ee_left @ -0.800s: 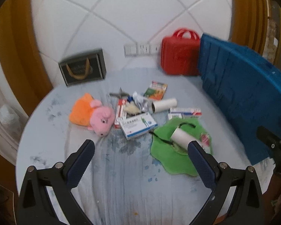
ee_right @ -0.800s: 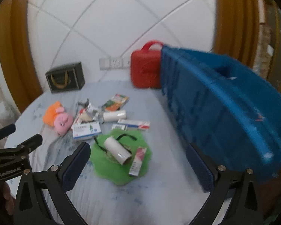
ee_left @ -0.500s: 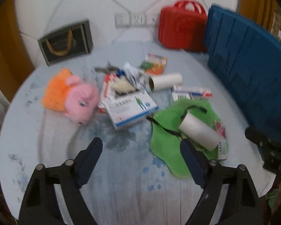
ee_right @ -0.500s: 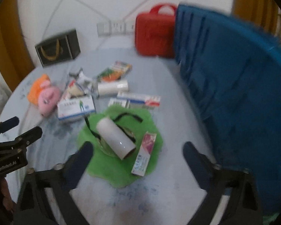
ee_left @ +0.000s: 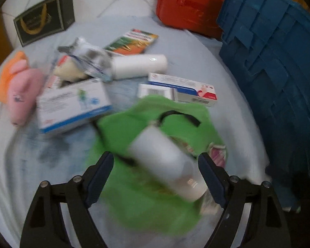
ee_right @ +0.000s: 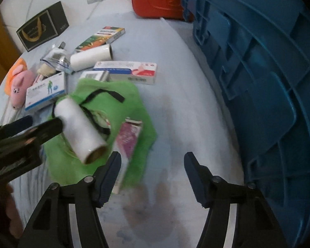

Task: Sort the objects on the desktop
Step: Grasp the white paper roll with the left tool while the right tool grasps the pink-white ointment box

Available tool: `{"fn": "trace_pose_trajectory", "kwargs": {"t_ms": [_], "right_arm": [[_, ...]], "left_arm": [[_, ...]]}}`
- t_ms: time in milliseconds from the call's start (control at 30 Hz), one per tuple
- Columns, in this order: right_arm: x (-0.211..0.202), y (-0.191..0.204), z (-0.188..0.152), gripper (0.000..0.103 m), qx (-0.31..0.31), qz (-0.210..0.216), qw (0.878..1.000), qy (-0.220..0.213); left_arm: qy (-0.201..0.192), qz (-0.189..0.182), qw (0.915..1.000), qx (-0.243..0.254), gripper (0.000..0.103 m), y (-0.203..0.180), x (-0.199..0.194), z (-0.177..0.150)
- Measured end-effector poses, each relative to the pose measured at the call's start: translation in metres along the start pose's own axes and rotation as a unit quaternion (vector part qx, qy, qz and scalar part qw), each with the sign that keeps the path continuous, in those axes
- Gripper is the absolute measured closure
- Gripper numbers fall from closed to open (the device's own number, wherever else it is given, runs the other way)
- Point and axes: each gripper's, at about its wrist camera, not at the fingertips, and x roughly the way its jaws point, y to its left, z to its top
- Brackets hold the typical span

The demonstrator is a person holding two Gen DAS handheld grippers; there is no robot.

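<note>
A white roll (ee_left: 165,161) (ee_right: 80,128) lies on a green cloth (ee_left: 146,204) (ee_right: 124,95) near the table's front. My left gripper (ee_left: 155,161) is open, its fingers either side of the roll. It shows at the left of the right wrist view (ee_right: 29,128). My right gripper (ee_right: 152,159) is open and empty above bare table, just right of a pink box (ee_right: 128,140) on the cloth. Farther back lie a second white roll (ee_left: 138,66), several medicine boxes (ee_left: 72,105) (ee_left: 181,86) and a pink and orange plush toy (ee_left: 20,91).
A big blue crate (ee_right: 258,72) (ee_left: 279,72) stands along the right side. A red case (ee_left: 190,6) and a black gift bag (ee_left: 43,18) stand at the back by the wall. The round table (ee_right: 175,124) has a light blue cover.
Both grippers have moved forward and down toward the green cloth. The left gripper's fingers now flank the white roll. Both stay open.
</note>
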Motion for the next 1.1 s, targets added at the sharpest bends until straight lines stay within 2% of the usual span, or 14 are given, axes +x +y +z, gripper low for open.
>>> {"fn": "trace_pose_trajectory", "kwargs": {"t_ms": [67, 100, 167, 200, 267, 333, 433, 567, 633, 667, 867, 933, 1067, 1100], "right_arm": [[0.005, -0.008, -0.003, 0.039, 0.0, 0.002, 1.0, 0.007], [0.007, -0.012, -0.004, 0.038, 0.0, 0.006, 1.0, 0.011], [0.012, -0.012, -0.004, 0.038, 0.004, 0.023, 1.0, 0.014], [0.014, -0.01, -0.003, 0.038, 0.005, 0.037, 0.999, 0.014], [0.019, -0.001, 0.0, 0.038, 0.001, 0.056, 0.998, 0.016], [0.024, 0.006, 0.001, 0.038, -0.004, 0.072, 0.997, 0.019], [0.033, 0.017, 0.003, 0.038, -0.001, 0.088, 0.996, 0.027], [0.048, 0.018, 0.004, 0.038, -0.006, 0.083, 0.996, 0.035], [0.054, 0.023, 0.006, 0.043, -0.003, 0.089, 0.995, 0.041], [0.057, 0.024, 0.005, 0.049, -0.002, 0.092, 0.995, 0.044], [0.061, 0.028, 0.006, 0.05, -0.009, 0.074, 0.996, 0.039], [0.061, 0.029, 0.004, 0.054, -0.014, 0.07, 0.997, 0.035], [0.054, 0.025, 0.002, 0.07, -0.017, 0.056, 0.998, 0.024], [0.052, 0.023, 0.001, 0.071, -0.016, 0.059, 0.998, 0.023]], "left_arm": [[0.031, 0.013, 0.9994, 0.006, 0.019, -0.01, 0.025, -0.001], [0.033, 0.006, 0.9994, 0.01, 0.021, -0.011, 0.032, -0.004], [0.031, 0.006, 0.9991, 0.027, 0.033, -0.013, 0.033, -0.011], [0.026, 0.012, 0.9988, 0.04, 0.035, -0.013, 0.029, -0.014], [0.025, 0.024, 0.9974, 0.063, 0.05, -0.01, 0.02, -0.021], [0.03, 0.046, 0.9958, 0.073, 0.058, -0.001, 0.017, -0.027], [0.038, 0.062, 0.9949, 0.07, 0.058, 0.013, 0.022, -0.03], [0.03, 0.06, 0.9959, 0.06, 0.058, 0.019, 0.025, -0.027], [0.031, 0.062, 0.9958, 0.06, 0.058, 0.019, 0.03, -0.024], [0.031, 0.061, 0.9958, 0.06, 0.058, 0.02, 0.03, -0.023], [0.03, 0.055, 0.9961, 0.062, 0.058, 0.02, 0.032, -0.019], [0.028, 0.055, 0.996, 0.064, 0.058, 0.02, 0.03, -0.019], [0.016, 0.06, 0.9959, 0.066, 0.059, 0.019, 0.018, -0.022], [0.011, 0.06, 0.9959, 0.067, 0.059, 0.019, 0.015, -0.022]]}}
